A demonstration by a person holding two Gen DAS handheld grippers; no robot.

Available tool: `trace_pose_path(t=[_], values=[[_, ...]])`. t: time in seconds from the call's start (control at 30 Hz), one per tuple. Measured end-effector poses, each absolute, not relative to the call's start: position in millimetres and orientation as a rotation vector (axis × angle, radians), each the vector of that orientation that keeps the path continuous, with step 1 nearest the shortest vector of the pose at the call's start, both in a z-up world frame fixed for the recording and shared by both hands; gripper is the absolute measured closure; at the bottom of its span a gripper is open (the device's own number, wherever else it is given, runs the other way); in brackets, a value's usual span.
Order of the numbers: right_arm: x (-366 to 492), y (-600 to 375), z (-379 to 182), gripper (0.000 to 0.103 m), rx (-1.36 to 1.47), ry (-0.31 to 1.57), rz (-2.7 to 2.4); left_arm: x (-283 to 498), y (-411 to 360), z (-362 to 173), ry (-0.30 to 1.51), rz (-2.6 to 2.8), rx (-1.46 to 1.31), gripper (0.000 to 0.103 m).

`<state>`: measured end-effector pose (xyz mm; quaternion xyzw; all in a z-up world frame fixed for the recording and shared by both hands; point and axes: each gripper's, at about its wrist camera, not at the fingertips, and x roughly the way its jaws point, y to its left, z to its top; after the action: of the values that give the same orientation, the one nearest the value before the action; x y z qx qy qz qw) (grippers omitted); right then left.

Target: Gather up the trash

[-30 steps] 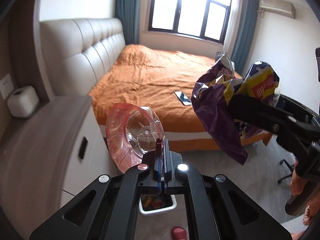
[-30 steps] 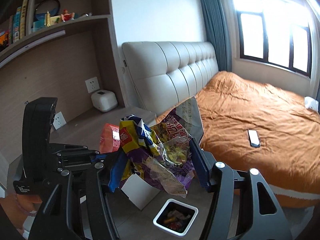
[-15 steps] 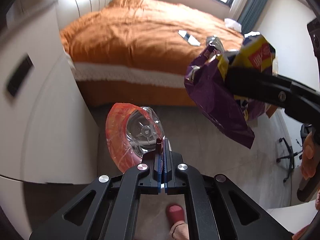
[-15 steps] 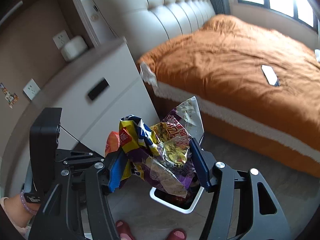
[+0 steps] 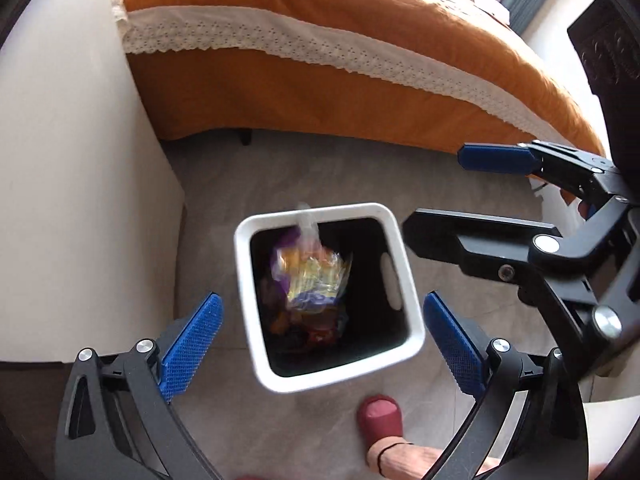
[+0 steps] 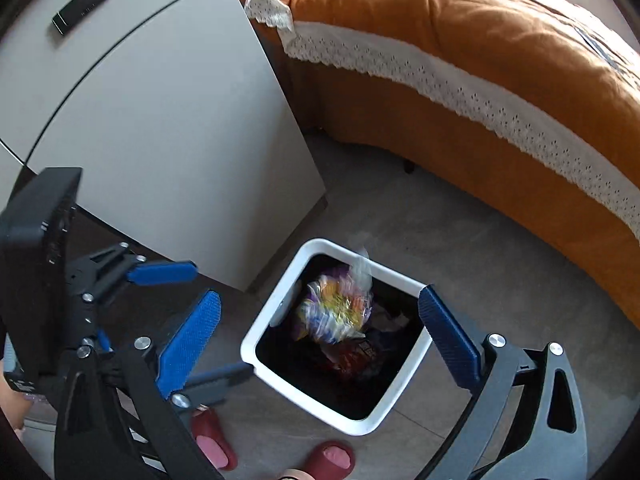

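A white square trash bin (image 5: 396,264) (image 6: 264,320) stands on the grey floor between the white cabinet and the bed. A blurred bundle of crumpled snack bags (image 5: 312,276) (image 6: 336,308) is dropping into it, above other wrappers inside. My left gripper (image 5: 320,336) is open and empty, its blue pads on either side of the bin from above. My right gripper (image 6: 320,328) is open and empty above the bin too. It also shows at the right of the left wrist view (image 5: 496,188). The left gripper shows at the left of the right wrist view (image 6: 160,276).
A white bedside cabinet (image 5: 72,184) (image 6: 152,112) stands left of the bin. The bed with an orange cover and lace trim (image 5: 360,40) (image 6: 480,80) lies behind it. The person's feet in red slippers (image 5: 380,416) (image 6: 328,456) stand just in front of the bin.
Both grippers have tilted down over the bin and opened. The plastic bottle and the snack bags have left the jaws and fall into the bin.
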<state>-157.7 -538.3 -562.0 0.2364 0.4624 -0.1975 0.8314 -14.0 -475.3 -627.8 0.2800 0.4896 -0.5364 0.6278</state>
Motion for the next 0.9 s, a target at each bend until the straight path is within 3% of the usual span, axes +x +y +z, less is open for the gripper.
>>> trace_pose_path(t=[0.1, 0.37, 0.9], values=[[-159.1, -536.8, -558.0, 0.004, 0.491, 0.983, -0.427, -2.9, -470.5, -622.5, 1.135, -1.218, 0.625, 0.005], [-153.3, -527.1, -498.7, 0.004, 0.470, 0.962, -0.446, -4.0, -450.0, -547.3, 1.114, -1.227, 0.563, 0.005], [-139.4, -451.9, -270.7, 0.004, 0.319, 0.712, -0.495, -8.2, -388.2, -307.9, 0.855, -1.264, 0.390, 0.005]])
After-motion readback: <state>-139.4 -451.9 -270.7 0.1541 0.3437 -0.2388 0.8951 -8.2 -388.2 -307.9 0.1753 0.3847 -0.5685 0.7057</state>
